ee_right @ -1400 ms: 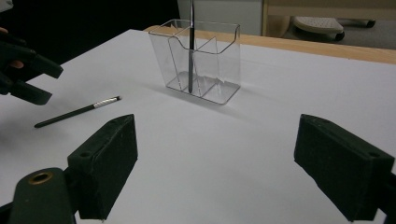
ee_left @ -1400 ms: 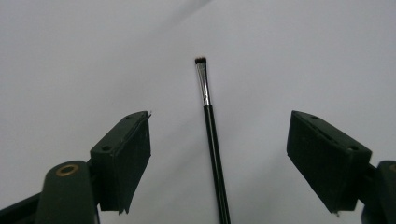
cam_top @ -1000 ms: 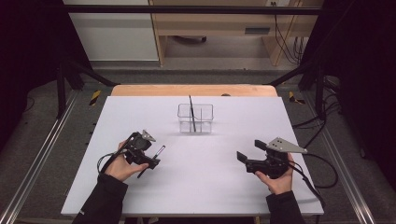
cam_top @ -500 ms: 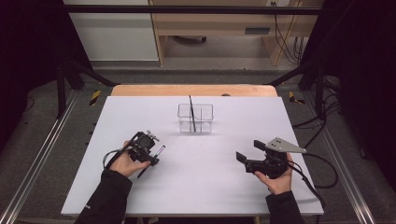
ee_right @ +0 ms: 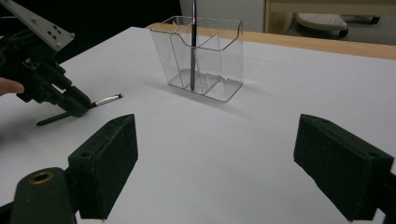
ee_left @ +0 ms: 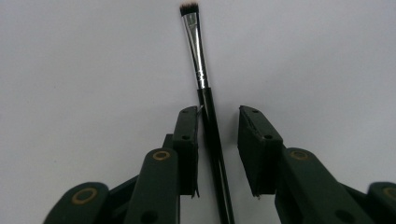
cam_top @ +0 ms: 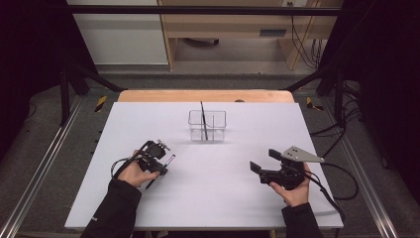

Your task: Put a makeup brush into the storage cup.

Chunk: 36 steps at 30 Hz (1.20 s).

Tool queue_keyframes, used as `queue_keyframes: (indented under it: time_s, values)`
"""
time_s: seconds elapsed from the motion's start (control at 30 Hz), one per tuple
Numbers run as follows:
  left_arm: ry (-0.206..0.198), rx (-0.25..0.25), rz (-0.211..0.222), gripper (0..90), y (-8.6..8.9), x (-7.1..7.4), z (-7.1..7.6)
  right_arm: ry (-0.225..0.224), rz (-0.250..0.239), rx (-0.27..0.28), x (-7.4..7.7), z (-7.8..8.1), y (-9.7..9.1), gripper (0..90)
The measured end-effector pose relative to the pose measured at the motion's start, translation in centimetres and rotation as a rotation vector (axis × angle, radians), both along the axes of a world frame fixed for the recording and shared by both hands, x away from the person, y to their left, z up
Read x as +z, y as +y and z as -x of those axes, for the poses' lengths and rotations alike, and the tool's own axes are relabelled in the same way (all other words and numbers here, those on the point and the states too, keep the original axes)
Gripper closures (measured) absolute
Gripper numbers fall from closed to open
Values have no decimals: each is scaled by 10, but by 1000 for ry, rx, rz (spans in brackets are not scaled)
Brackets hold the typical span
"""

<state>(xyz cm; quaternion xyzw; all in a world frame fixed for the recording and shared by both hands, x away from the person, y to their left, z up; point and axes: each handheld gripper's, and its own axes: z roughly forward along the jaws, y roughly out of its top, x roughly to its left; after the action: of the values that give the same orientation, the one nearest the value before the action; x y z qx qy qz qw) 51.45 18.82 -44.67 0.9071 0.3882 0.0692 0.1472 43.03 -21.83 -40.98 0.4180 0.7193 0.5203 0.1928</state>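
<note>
A slim black makeup brush (ee_left: 201, 70) with a silver ferrule lies flat on the white table (cam_top: 223, 198), bristles pointing away from me. My left gripper (ee_left: 217, 126) straddles its handle and its jaws have just been closing. The left pad is almost on the handle, and a gap still shows at the right pad. From above, the left gripper (cam_top: 163, 166) sits at the table's left with the brush (cam_top: 169, 160) poking out. My right gripper (ee_right: 215, 158) stands wide open with nothing in it, held at the right (cam_top: 257, 168).
A clear divided holder (cam_top: 207, 124) stands at the table's middle back with one dark brush (cam_top: 202, 116) upright in it. In the right gripper view the holder (ee_right: 219, 51) is ahead and the left gripper (ee_right: 70, 102) is off to the left.
The left hand has shifted slightly and settled lower over the brush. The right hand has not moved.
</note>
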Motion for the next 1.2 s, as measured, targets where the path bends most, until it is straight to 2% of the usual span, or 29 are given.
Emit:
queue_keyframes:
  time_s: [0.5, 0.77, 0.97, 1.2]
  values:
    - [19, 9, -2, 824, -4, 0, 1, 5, -1, 0, -1, -1, 1, 141]
    - [18, 8, -10, 831, -5, 0, 1, 3, -3, -1, 0, -1, 0, 141]
    - [-8, -11, -9, 832, -4, 0, 4, 3, -4, -1, 0, -1, 0, 141]
    - [-48, -15, 22, 832, -4, 3, 9, 6, -1, 0, 0, -1, 1, 141]
